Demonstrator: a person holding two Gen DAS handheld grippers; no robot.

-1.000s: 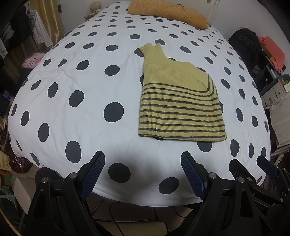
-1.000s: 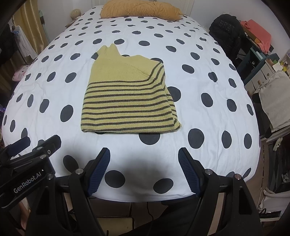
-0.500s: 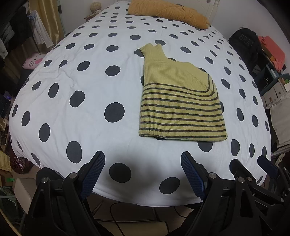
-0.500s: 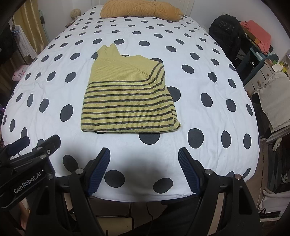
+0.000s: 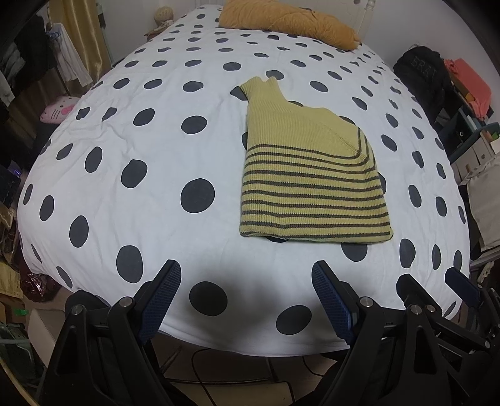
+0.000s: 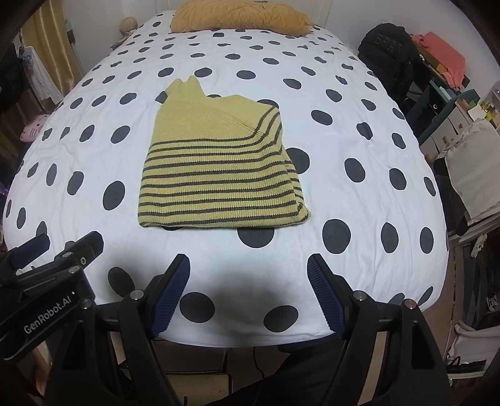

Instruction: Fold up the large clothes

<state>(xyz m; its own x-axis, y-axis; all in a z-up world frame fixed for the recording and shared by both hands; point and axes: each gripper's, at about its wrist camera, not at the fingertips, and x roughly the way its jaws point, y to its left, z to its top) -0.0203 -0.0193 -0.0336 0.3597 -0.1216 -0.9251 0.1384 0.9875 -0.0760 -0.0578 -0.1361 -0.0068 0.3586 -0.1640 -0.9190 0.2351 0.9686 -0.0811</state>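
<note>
Looking mostly folded, the striped sweater (image 5: 312, 184) sits at 12 o'clock on the bed (image 5: 125, 150), both claws, left claw (image 5: 247, 299) and right claw (image 6: 248, 293), wide open and empty, so next probably one last halving fold.

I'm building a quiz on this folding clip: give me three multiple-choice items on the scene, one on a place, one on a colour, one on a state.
1. Where does the folded yellow knit sweater with dark stripes lie?
A. on the white bedspread with dark dots
B. on the floor
C. in a gripper

2. What colour is the pillow at the bed's far end?
A. blue
B. orange
C. green

3. How do the left gripper and right gripper stand?
A. both shut on the sweater
B. one shut
C. both open, holding nothing

Answers: 1 A, the sweater rests flat mid-bed; 2 B, the pillow is orange in both views; 3 C, bare bedspread shows between each pair of fingers.
</note>
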